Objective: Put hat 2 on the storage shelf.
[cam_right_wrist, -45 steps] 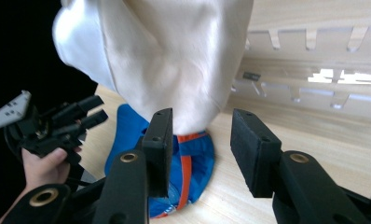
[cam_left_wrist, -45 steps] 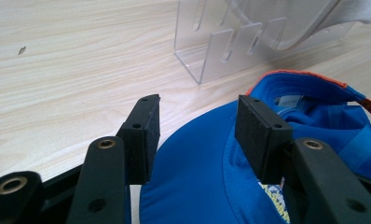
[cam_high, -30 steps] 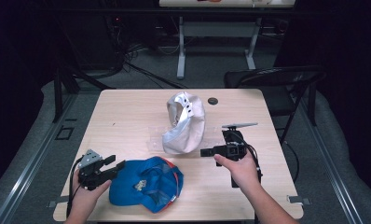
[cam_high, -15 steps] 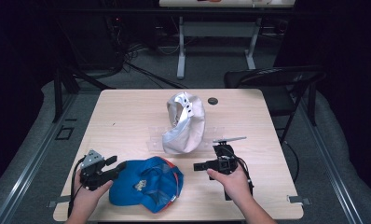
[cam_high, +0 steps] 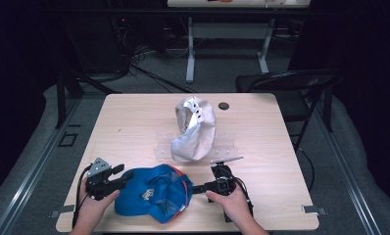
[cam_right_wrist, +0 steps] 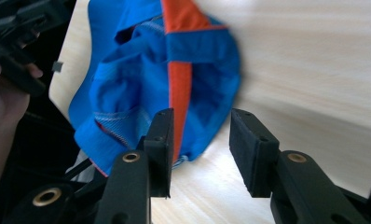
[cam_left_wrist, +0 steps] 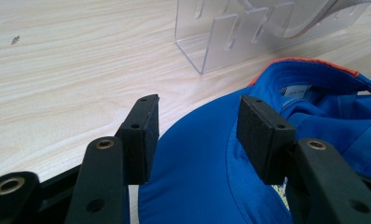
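1. Blue cap is lying upside down on the tabletop, just before the clear rack; its inner label is showing no readable writing.
2. Left gripper is holding its jaws spread over the cap's brim.
3. Right gripper is pointing at the cap, jaws spread.

A: What lies past the middle of the wooden table?

B: A pale grey cap, resting on a clear acrylic stand. From the table's centre it sits at about three o'clock, just off the middle.

A: Anything near it?

B: A small round black object, at roughly one o'clock from the grey cap, near the far edge. What it is cannot be told.

A: And beyond the table?

B: A dark folding chair at two o'clock from the table's centre, off the right far corner. At twelve o'clock, a second table's white legs stand on the grey floor, with dark cables trailing at eleven o'clock.
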The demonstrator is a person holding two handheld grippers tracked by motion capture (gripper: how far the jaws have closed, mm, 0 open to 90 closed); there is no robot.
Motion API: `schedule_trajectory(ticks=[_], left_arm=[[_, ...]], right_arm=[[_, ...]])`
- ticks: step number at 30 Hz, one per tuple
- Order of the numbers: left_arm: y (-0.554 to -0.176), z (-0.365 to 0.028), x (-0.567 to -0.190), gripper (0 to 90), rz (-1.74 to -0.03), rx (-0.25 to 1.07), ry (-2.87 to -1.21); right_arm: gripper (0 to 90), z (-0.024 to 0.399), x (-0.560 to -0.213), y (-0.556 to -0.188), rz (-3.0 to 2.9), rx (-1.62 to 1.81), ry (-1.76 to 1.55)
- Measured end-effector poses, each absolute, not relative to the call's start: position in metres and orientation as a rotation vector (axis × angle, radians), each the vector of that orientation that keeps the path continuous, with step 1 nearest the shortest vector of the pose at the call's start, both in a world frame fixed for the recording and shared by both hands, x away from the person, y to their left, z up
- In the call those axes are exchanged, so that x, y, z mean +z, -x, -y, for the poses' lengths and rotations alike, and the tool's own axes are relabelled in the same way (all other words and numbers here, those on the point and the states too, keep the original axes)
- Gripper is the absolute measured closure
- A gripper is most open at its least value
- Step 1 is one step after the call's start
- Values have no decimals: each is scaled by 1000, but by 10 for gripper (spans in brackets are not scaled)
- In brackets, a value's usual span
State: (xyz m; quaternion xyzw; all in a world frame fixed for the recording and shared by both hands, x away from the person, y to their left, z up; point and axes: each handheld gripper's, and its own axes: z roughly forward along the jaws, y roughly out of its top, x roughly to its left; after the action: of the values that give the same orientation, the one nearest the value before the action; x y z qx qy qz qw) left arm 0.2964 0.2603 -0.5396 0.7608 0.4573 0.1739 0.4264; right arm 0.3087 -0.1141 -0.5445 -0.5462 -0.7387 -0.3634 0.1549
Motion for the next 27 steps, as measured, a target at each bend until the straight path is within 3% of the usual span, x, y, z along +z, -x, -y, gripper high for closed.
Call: schedule_trajectory(ticks=[9, 27], left_arm=[[-296, -260, -540, 493, -1143, 447, -1909], [-296, -261, -540, 492, -1140, 453, -1907]], right_arm=[[561, 93, -549, -309, 2097, -1029, 1506], [570, 83, -559, -311, 2016, -1051, 1455]])
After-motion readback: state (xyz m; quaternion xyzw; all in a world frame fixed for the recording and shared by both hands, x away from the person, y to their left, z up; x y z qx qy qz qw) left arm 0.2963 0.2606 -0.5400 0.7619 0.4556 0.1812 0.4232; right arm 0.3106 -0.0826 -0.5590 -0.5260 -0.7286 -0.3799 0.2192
